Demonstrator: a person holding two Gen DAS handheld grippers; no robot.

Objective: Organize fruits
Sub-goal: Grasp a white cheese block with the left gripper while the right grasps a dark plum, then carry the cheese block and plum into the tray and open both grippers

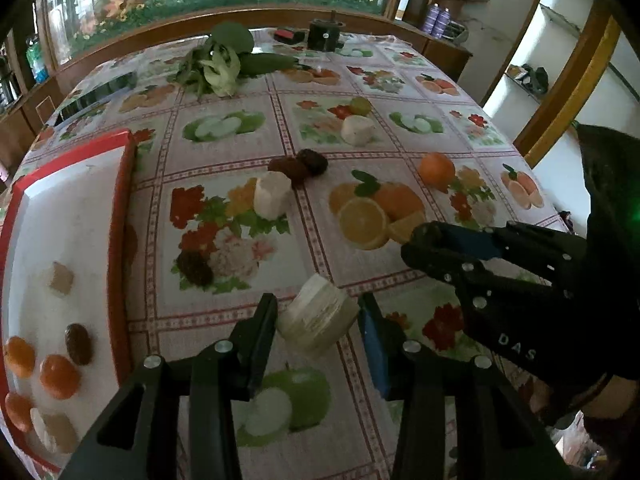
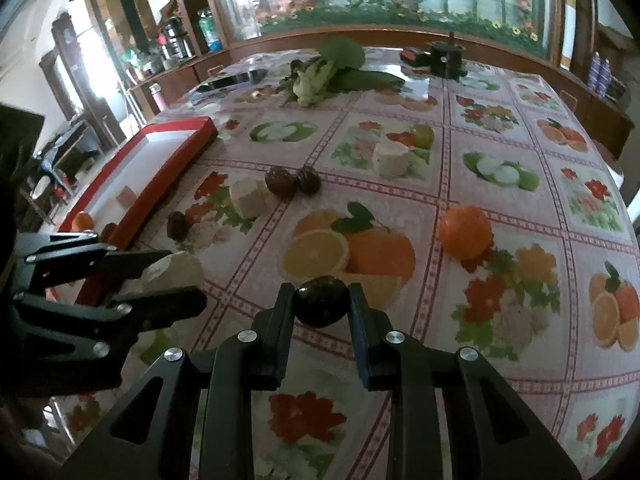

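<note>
Left gripper (image 1: 318, 322) clasps a pale chunk (image 1: 320, 322), lifted beside the red tray (image 1: 120, 216). Right gripper (image 2: 320, 306) clamps a dark fruit (image 2: 320, 306) over the table. Recommended: carry each level across the rim, lower among the fruit there, then release.

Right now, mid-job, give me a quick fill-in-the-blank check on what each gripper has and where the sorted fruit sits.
The left gripper brackets a pale ____ chunk.
The right gripper is shut on a ____ fruit.
Sorted pieces lie in the ____-rimmed tray.
One whole ____ sits loose on the tablecloth.

Missing: white; dark; red; orange
</note>
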